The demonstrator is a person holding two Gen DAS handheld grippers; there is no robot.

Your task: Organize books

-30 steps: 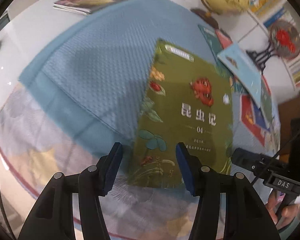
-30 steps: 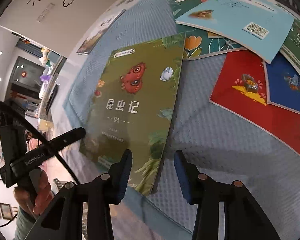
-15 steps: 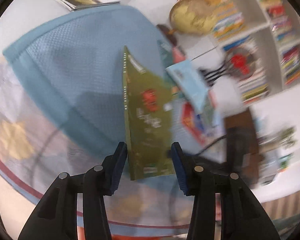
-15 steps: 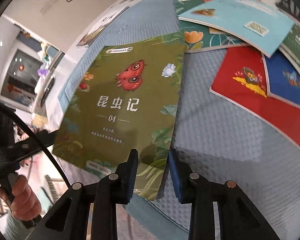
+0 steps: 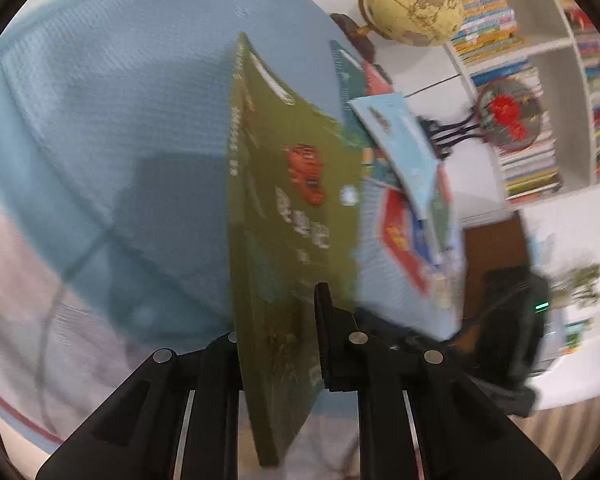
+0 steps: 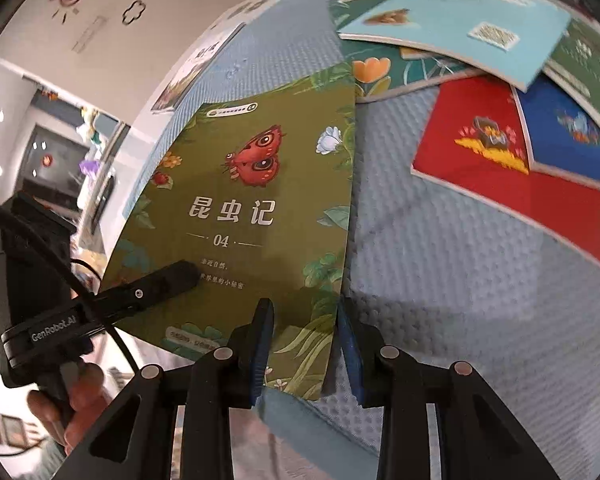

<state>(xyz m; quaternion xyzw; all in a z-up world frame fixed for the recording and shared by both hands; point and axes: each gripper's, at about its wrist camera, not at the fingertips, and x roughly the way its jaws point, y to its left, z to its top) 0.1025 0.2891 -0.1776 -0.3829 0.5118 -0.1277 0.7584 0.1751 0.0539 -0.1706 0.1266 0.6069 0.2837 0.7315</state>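
While the blue cloth bears the scattered books, the olive-green book tilts up off it at its near edge. Closing, the left gripper clamps that book's lower edge. Opening, the right gripper straddles its near corner, pads just off the cover.

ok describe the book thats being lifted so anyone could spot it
On the blue mat, left of the fanned pile of books, it is the olive green book raised off the cloth. Only its cover shows a red butterfly above "04".
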